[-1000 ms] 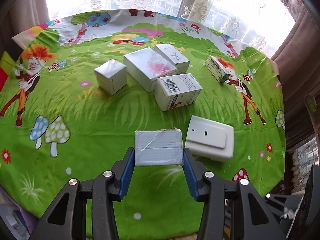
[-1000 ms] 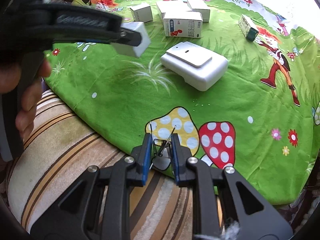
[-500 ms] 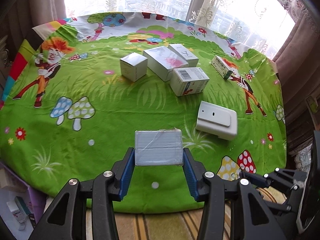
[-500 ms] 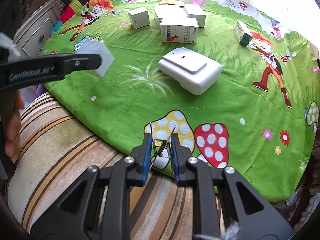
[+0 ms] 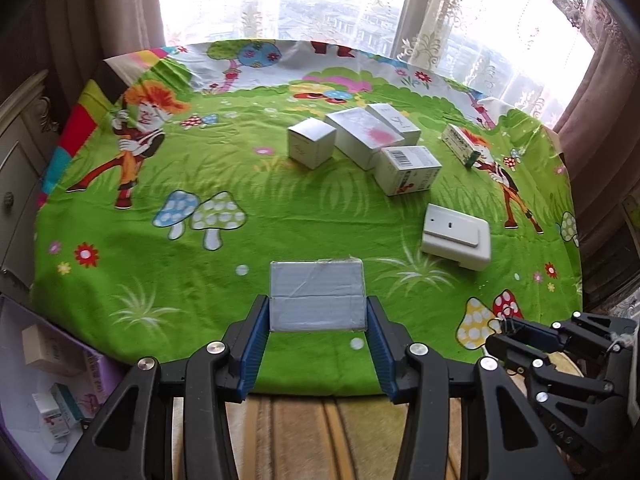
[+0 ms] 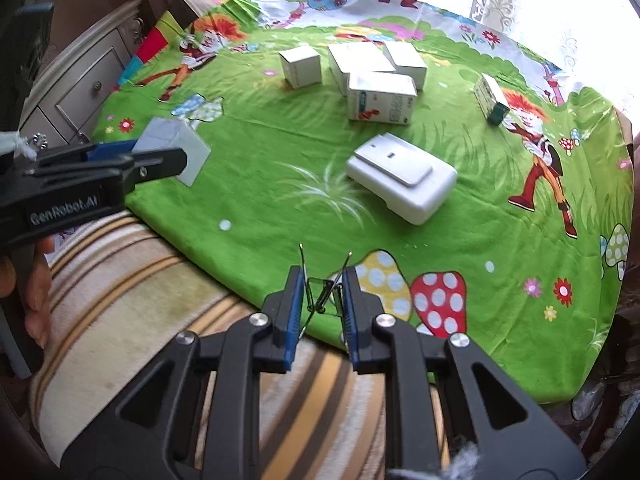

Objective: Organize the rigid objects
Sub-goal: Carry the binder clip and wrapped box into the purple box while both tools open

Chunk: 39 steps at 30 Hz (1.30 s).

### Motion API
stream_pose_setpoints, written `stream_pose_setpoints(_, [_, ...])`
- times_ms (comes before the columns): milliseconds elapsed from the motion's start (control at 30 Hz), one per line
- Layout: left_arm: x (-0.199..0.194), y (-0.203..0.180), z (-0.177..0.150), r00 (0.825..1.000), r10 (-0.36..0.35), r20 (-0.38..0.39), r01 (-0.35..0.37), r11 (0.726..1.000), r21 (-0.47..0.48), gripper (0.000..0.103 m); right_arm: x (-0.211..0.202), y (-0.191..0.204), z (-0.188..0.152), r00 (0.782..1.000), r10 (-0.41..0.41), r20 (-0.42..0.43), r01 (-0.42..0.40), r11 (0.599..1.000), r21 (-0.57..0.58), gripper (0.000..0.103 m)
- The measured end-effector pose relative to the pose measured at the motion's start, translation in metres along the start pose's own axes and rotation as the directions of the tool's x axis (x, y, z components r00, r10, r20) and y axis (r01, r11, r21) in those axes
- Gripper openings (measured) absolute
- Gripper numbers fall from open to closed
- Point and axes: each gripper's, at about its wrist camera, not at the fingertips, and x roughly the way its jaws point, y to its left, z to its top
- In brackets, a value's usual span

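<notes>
Left wrist: left tongs (image 5: 318,340) clamp grey box (image 5: 317,295); right tongs (image 6: 320,312) pinch binder clip (image 6: 322,294); white boxes (image 5: 362,142) clustered beyond.

The right gripper (image 6: 320,300) pinches a binder clip (image 6: 322,294). Ahead lies a white case (image 6: 402,176); far left, the left gripper (image 6: 160,160) holds a grey box (image 6: 172,146).

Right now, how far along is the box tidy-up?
Partly done: a purple bin beside the table already holds a few small cartons. In hand: the left gripper clamps a grey taped box; the right gripper pinches a black binder clip. Left on the green cartoon cloth: four white cartons, a green-ended carton and a white plastic case.
</notes>
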Motion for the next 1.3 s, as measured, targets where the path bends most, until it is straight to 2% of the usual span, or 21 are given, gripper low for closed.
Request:
stream_pose_setpoints(200, [-0.012,0.017,-0.006,0.999,0.038,0.02,-0.038,0.999,-0.013,0.048,-0.005,0.021,0.007,0.999,0.038,0.002,-0.038,0.999,-0.028,0.023])
stream_pose_setpoints(500, [-0.033,0.082,-0.019,0.994,0.107,0.025,-0.103,0.986,-0.129,0.048,-0.007,0.085,0.028,0.989,0.149,0.001,-0.148,0.982,-0.115,0.023])
stream_pose_setpoints(733, [-0.055,0.149,-0.038,0.977,0.211,0.013,-0.203,0.953,-0.225,0.048,0.0,0.153,0.042,0.968,0.247,-0.037,-0.249,0.944,-0.216,0.023])
stream_pose_setpoints(933, [-0.065,0.2,-0.062,0.963,0.27,-0.02,-0.264,0.917,-0.3,0.048,0.006,0.204,0.05,0.954,0.291,-0.065,-0.297,0.911,-0.287,0.023])
stream_pose_setpoints(1133, [-0.07,0.227,-0.074,0.951,0.308,-0.035,-0.301,0.89,-0.343,0.048,0.017,0.244,0.053,0.941,0.326,-0.09,-0.338,0.893,-0.299,0.023])
stream_pose_setpoints(1300, [-0.072,0.239,-0.079,0.932,0.359,-0.052,-0.353,0.866,-0.354,0.048,0.029,0.273,0.052,0.929,0.352,-0.111,-0.369,0.879,-0.301,0.023])
